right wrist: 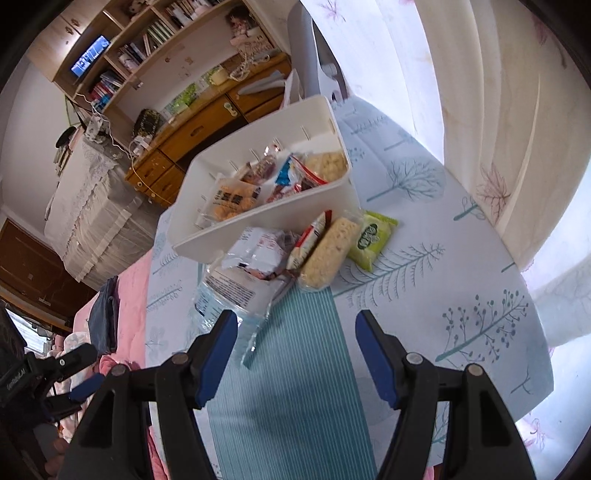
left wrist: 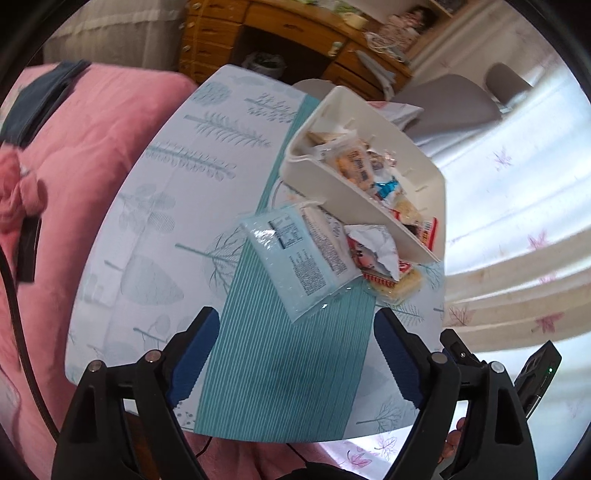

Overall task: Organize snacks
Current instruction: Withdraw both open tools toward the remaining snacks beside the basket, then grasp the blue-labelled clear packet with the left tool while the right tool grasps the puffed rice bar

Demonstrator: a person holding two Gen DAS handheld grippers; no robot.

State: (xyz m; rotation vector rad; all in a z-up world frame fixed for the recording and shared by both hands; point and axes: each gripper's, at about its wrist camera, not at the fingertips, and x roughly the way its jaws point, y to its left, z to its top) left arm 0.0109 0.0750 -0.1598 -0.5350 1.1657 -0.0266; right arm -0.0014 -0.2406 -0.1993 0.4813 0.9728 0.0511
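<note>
A white bin [left wrist: 332, 192] [right wrist: 273, 218] holding several snack packs stands on the table. In front of it lie loose snacks: a pale blue pack [left wrist: 295, 258] [right wrist: 225, 291], a white crumpled pack [left wrist: 373, 247] [right wrist: 258, 254], a red and white bar [right wrist: 310, 240], a clear rice-cracker bar [right wrist: 328, 254] [left wrist: 402, 284] and a green pack [right wrist: 373, 236]. My left gripper [left wrist: 295, 354] is open and empty, just short of the pale blue pack. My right gripper [right wrist: 295, 350] is open and empty, near the same pack's corner.
The table has a leaf-print cloth [left wrist: 155, 221] with a teal striped runner [right wrist: 288, 387]. A pink bed [left wrist: 85, 147] lies to the left. Curtains [right wrist: 498, 110] hang to the right. A wooden desk [left wrist: 288, 33] and a grey chair [left wrist: 443, 99] stand behind.
</note>
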